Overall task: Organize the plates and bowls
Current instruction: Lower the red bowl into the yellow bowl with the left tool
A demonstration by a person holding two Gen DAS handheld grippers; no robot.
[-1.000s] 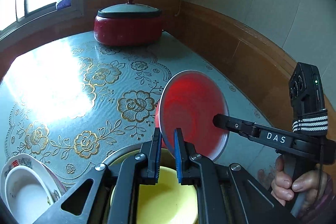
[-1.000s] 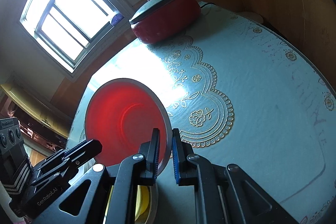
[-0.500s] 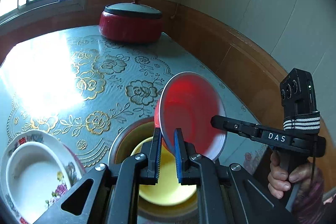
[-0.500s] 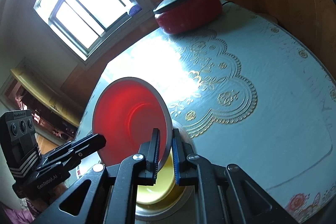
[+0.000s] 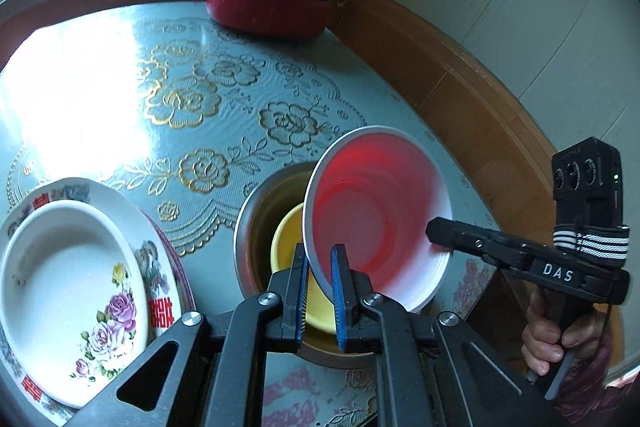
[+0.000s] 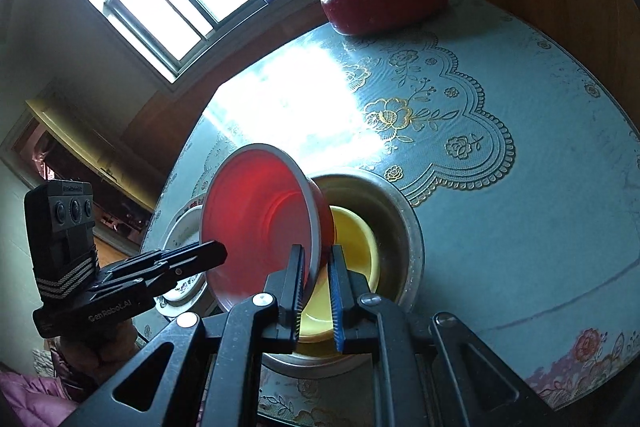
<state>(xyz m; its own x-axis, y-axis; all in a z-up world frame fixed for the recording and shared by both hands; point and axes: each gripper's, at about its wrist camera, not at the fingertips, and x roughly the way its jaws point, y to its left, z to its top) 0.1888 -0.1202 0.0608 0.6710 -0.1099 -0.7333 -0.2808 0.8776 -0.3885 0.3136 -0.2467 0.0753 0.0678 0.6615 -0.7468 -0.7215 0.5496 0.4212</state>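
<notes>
Since a moment ago both of my hands have carried the red bowl (image 5: pixel 376 215) across the worktop (image 5: pixel 120 87), so that it now hangs tilted above the yellow bowl (image 5: pixel 288 239), which sits nested inside a metal bowl (image 5: pixel 256 211); a second back the stack lay nearer and was mostly hidden behind my fingers. The fingers of my left gripper (image 5: pixel 319 291) are pinched on the bowl's near rim, its blue pads tight against the thin wall. My right gripper (image 6: pixel 316 291) pinches the rim on the opposite side, and in the left wrist view its black fingers (image 5: pixel 452 231) reach in from the right onto that edge. The bowl's open red inside faces my left camera. To the left of the metal bowl, a white dish (image 5: pixel 68 287) rests in a flower-patterned plate (image 5: pixel 160 267) at the near left of the worktop. At the far edge, by the wood-panelled wall, stands a red lidded pot (image 5: pixel 272 7).
</notes>
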